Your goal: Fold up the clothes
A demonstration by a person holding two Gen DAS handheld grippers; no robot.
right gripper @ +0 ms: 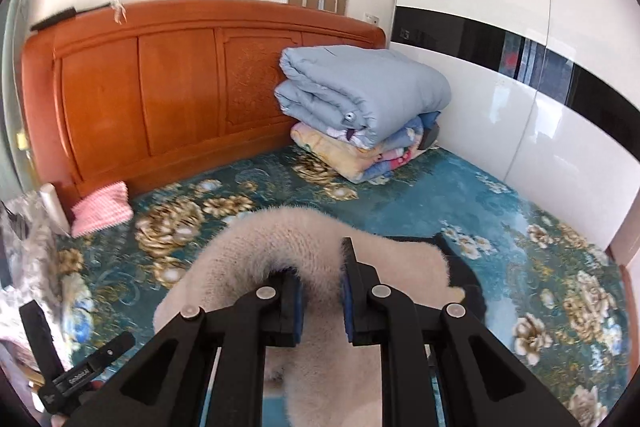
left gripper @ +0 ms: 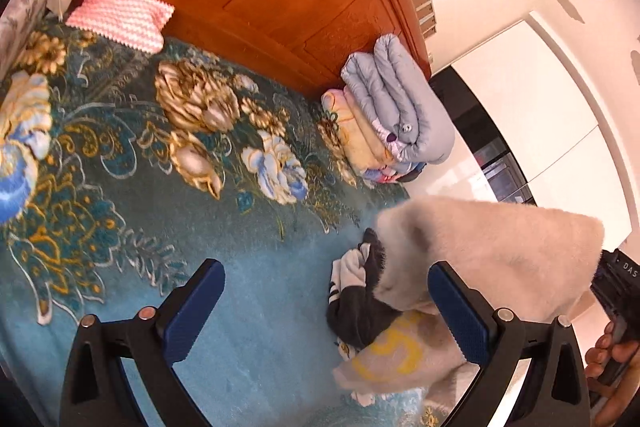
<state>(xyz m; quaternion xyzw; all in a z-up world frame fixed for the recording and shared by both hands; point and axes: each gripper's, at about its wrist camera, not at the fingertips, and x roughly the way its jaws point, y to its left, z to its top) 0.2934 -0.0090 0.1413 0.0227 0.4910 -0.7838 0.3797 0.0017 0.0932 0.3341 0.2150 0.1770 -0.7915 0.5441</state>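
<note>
A fluffy cream sweater (right gripper: 276, 239) with dark trim and a yellow figure (left gripper: 400, 347) hangs lifted above the teal floral bedspread (left gripper: 248, 287). My right gripper (right gripper: 320, 295) is shut on a fold of the sweater's cream fabric, which bulges up between and over its blue pads (right gripper: 347, 291). In the left wrist view the sweater (left gripper: 492, 247) drapes down at the right, its lower part bunched on the bed. My left gripper (left gripper: 328, 307) stands wide open just left of the sweater. Its right finger (left gripper: 460, 311) is in front of the cloth, and nothing is pinched.
A folded blue quilt (right gripper: 360, 87) on floral blankets (right gripper: 352, 155) sits against the orange wooden headboard (right gripper: 160, 87). A pink pillow (right gripper: 102, 211) lies at the far left. A white wardrobe (right gripper: 520, 107) lines the right side. A hand (left gripper: 608, 355) holds the right device.
</note>
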